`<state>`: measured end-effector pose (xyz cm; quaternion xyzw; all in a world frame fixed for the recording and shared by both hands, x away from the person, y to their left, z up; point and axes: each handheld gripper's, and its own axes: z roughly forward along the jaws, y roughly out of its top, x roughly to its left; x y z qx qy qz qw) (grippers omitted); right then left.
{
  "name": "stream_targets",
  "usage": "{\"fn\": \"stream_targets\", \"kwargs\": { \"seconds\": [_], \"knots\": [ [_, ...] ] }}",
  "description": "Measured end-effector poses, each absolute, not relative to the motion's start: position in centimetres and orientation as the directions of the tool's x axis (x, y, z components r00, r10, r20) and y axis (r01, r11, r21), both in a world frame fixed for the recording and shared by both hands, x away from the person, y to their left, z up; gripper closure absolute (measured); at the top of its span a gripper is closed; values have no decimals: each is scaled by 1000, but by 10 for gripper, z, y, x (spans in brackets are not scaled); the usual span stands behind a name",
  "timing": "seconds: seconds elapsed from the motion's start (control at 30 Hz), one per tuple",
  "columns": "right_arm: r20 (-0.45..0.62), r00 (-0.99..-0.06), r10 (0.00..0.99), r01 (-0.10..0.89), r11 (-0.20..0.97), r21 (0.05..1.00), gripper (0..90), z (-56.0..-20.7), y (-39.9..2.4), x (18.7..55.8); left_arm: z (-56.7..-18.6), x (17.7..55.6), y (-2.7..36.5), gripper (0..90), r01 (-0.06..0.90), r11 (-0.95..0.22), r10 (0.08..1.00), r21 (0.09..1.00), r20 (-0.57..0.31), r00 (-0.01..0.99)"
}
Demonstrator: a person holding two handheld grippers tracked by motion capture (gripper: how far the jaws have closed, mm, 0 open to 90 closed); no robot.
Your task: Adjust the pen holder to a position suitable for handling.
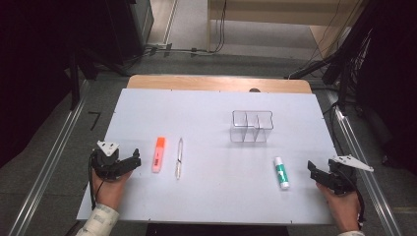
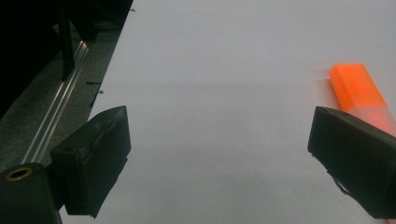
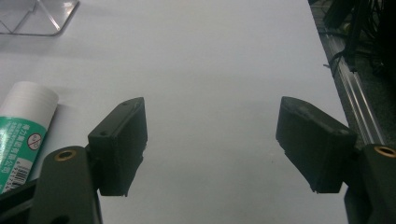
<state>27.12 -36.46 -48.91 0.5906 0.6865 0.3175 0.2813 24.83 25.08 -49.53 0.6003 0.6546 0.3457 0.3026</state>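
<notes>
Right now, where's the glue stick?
High view: the glue stick lies flat on the white table, right side near the front, just left of the right gripper and below the clear organiser.

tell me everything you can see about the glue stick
The glue stick is a short cylinder with a white cap at its far end and a green printed label on a white body. It lies flat on the white table, capped, near the right front, nothing touching it, just left of the open right gripper.
</notes>
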Motion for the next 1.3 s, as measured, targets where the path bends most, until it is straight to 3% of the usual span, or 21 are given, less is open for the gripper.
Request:
{"fn": "stream_targets", "kwargs": {
  "seconds": [0.53,1.03,1.3],
  "knots": [
    [-48,-196,980,610,160,777,236,-482,-351,286,-490,252,235,67,574,32,998,818,4,-61],
    [-47,-234,971,603,182,777,272,-477,-333,304,-482,269,191,86,559,-34,999,829,25,23],
    [-60,-248,967,581,198,789,344,-473,-322,318,-477,284,162,197,547,-51,998,836,16,68]
  ]
}}
